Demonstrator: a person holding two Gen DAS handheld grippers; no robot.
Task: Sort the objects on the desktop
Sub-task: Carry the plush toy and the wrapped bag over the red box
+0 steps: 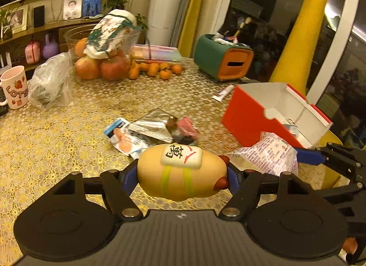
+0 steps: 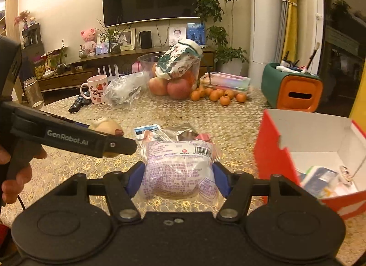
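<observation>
My left gripper point(image 1: 181, 175) is shut on a yellow squishy toy point(image 1: 180, 174) with a white tile on its back, held above the table. My right gripper point(image 2: 177, 175) is shut on a clear packet with purple print point(image 2: 179, 170), also off the table. That packet point(image 1: 267, 156) and the right gripper's blue fingertips point(image 1: 308, 156) show at the right of the left wrist view. The left gripper's arm point(image 2: 75, 140) crosses the left of the right wrist view with the toy point(image 2: 106, 126) behind it. A red box point(image 2: 315, 151) with a white inside stands open at the right, holding a few small items.
Loose sachets and wrappers point(image 1: 148, 131) lie mid-table. Farther back stand a pink mug point(image 1: 14, 86), a plastic bag point(image 1: 50, 80), a glass bowl of fruit point(image 1: 103, 46), small oranges point(image 1: 155, 70) and a green-and-orange holder point(image 1: 223, 60). A tube point(image 1: 223, 93) lies behind the red box point(image 1: 251, 119).
</observation>
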